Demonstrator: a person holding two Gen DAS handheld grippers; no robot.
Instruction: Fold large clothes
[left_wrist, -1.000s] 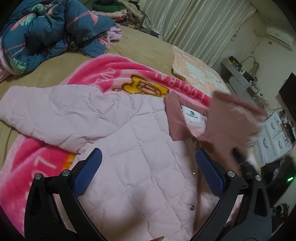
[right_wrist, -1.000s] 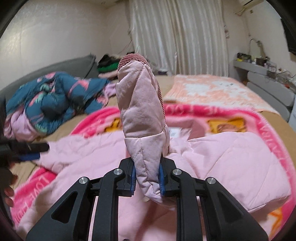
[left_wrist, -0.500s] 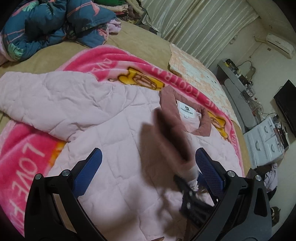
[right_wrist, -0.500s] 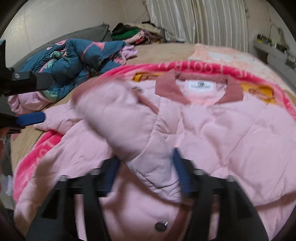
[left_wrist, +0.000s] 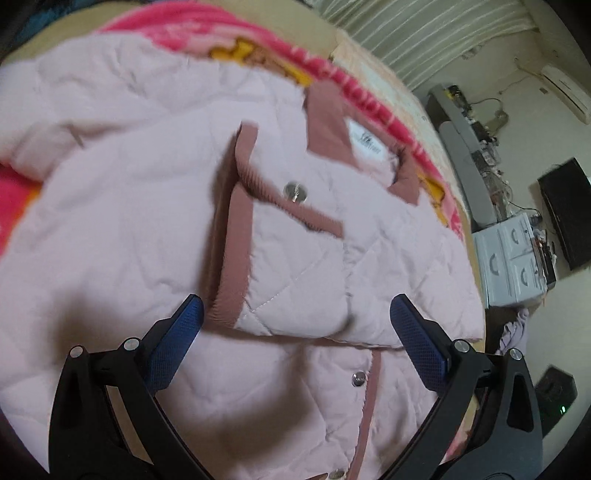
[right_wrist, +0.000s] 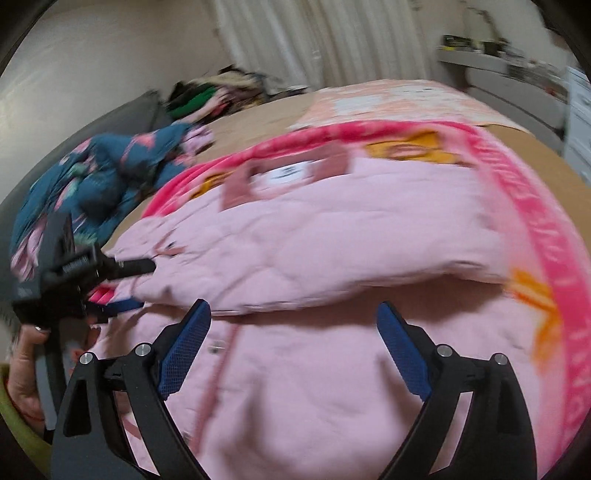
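The bed carries a bright pink blanket, and on that blanket the pale pink quilted jacket lies spread front-up, collar toward the far side. A blue flowered quilt sits bunched well apart, toward the far left of the right wrist view.

Judging by how things lie, the fold is at an early stage. One sleeve, with its dusty-rose cuff, is laid across the chest, below the collar and its white label. The other sleeve spreads out to the side in the left wrist view, not yet folded in, and the body is unfolded. So one sleeve is done; the second sleeve and the halving of the body are left.

The left gripper hangs over the folded sleeve with its jaws wide apart, gripping nothing; the pictures do not show it touching the cloth. The right gripper has jaws opening, nothing between them, only the jacket beneath.

A second ago the right jaws were clamped on that sleeve, holding it upright above the jacket; half a second ago it was swinging across the chest. Now it lies released and flat. The left gripper has come lower and closer to the jacket.
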